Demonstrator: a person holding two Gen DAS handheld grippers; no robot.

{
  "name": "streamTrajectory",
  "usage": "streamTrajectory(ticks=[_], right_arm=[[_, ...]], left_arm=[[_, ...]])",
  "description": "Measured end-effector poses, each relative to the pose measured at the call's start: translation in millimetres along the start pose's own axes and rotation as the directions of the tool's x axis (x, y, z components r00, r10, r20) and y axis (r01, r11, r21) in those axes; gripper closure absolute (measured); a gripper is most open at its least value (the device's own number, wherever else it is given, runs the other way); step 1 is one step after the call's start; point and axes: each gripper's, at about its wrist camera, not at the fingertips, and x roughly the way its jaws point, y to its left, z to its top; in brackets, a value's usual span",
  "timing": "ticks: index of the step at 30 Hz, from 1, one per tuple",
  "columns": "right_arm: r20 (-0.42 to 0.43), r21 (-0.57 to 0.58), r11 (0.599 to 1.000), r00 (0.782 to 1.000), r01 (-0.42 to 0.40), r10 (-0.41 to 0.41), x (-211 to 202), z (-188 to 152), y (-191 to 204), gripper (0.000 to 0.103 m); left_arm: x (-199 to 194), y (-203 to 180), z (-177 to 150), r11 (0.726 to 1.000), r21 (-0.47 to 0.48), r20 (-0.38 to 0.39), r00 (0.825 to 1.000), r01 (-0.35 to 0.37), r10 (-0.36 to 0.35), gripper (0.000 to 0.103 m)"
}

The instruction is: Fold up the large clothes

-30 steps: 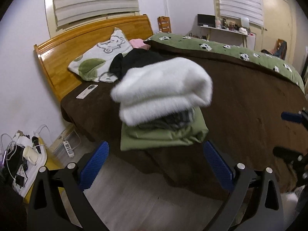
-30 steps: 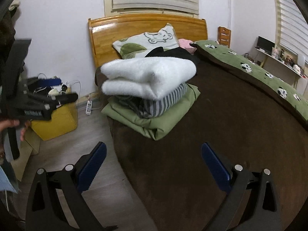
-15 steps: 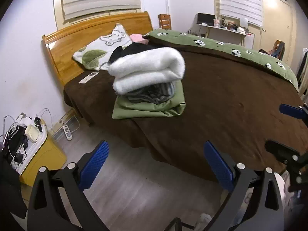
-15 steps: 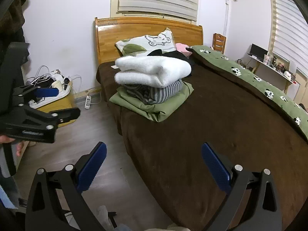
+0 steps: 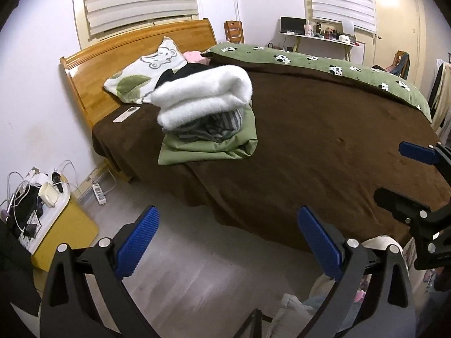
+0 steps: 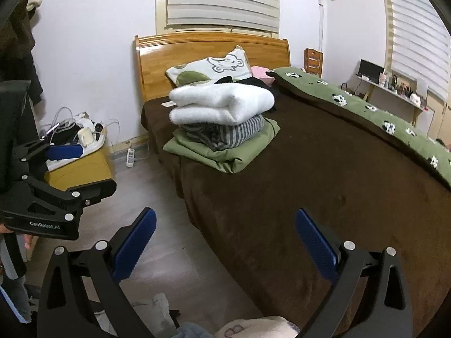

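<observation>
A stack of folded clothes lies on the near left part of the bed: a white fluffy garment (image 5: 205,95) (image 6: 222,102) on top, a grey striped one (image 5: 214,125) (image 6: 234,133) under it, a green one (image 5: 208,148) (image 6: 222,152) at the bottom. My left gripper (image 5: 228,242) is open and empty over the floor, well short of the bed. My right gripper (image 6: 225,242) is open and empty at the bed's near edge. Unfolded light clothes (image 5: 298,307) (image 6: 253,329) lie low beneath the grippers, mostly hidden.
The bed has a brown blanket (image 5: 324,140) (image 6: 324,183), a green panda duvet (image 5: 310,62) at the far side, pillows (image 5: 143,76) and a wooden headboard (image 6: 208,50). A yellow bedside stand (image 5: 59,225) with cables stands left. A power strip (image 5: 98,194) lies on the floor.
Both grippers have pulled back from the folded stack and away from the bed. The stack now sits farther off; more floor is in view.
</observation>
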Motion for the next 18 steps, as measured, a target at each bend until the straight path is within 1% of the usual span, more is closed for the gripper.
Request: streamTrajectory(ticks=[3,9,18], right_arm=[[0.021,-0.010,1.000,1.000,-0.006,0.006,-1,3,5,0.006],[0.003,-0.049,0.999,1.000,-0.005,0.005,4,3,14,0.006],[-0.015,-0.049,0.999,1.000,-0.004,0.003,8,4,11,0.006]], left_arm=[[3,2,-2,1.000,-0.017,-0.002,1.000,-0.003,0.003,0.006],[3,-2,-4,1.000,-0.012,0.004,1.000,-0.013,0.013,0.006],[1,0,-3,0.999,-0.003,0.008,0.999,-0.038,0.038,0.006]])
